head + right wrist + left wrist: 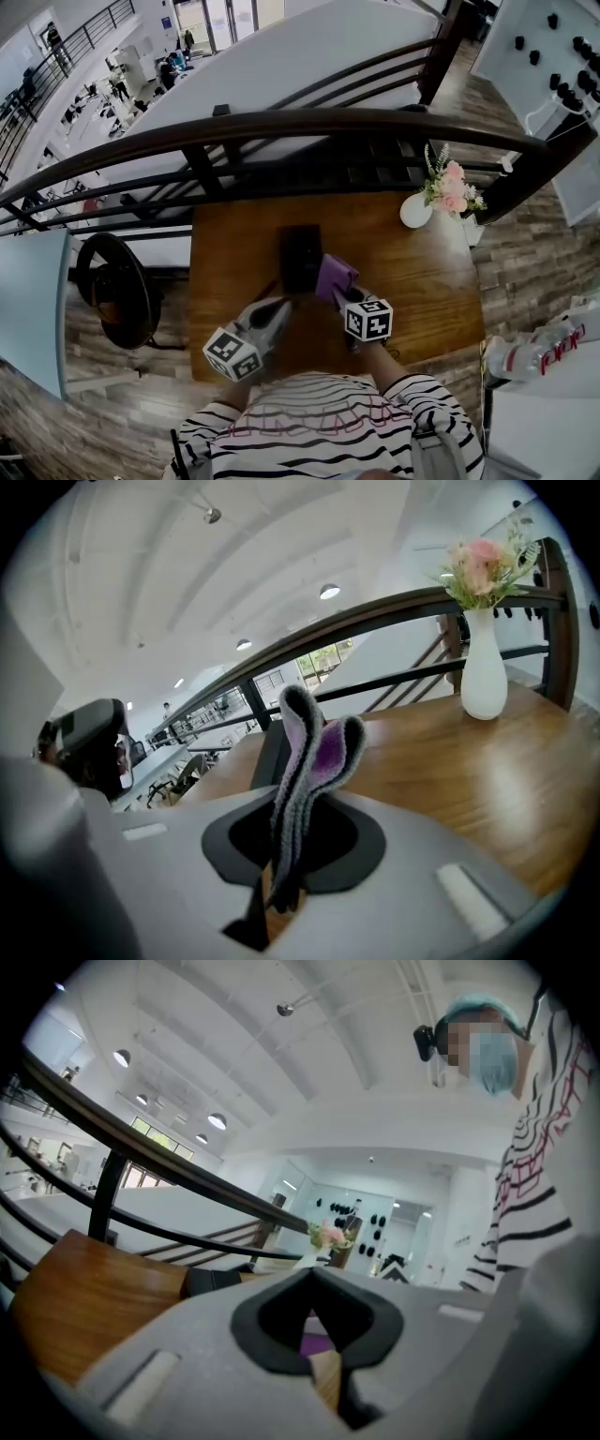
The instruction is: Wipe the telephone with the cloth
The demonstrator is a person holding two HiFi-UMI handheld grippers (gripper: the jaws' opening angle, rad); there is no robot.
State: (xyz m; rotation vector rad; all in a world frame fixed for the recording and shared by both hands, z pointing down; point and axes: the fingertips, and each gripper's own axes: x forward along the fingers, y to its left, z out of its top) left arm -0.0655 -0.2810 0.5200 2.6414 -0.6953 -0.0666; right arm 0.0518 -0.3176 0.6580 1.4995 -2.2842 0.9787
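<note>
- Two grippers sit nearest you: your right gripper [345,298] pinches the cloth [335,276], and your left gripper [279,309] is closed on nothing.
- Just ahead, slightly left of the cloth, the telephone [300,255] lies on the table [417,277], its long axis pointing away from you.

The head camera looks steeply down over the person's striped top [319,431] onto the wooden counter [422,281] and the railing [309,122] beyond. The camera on the left claw [284,305] sits low over the counter, tilted up toward railing and ceiling [234,1054]. The one on the right claw [339,289] looks close across the wood. All three share counter, railing and vase [415,210].
</note>
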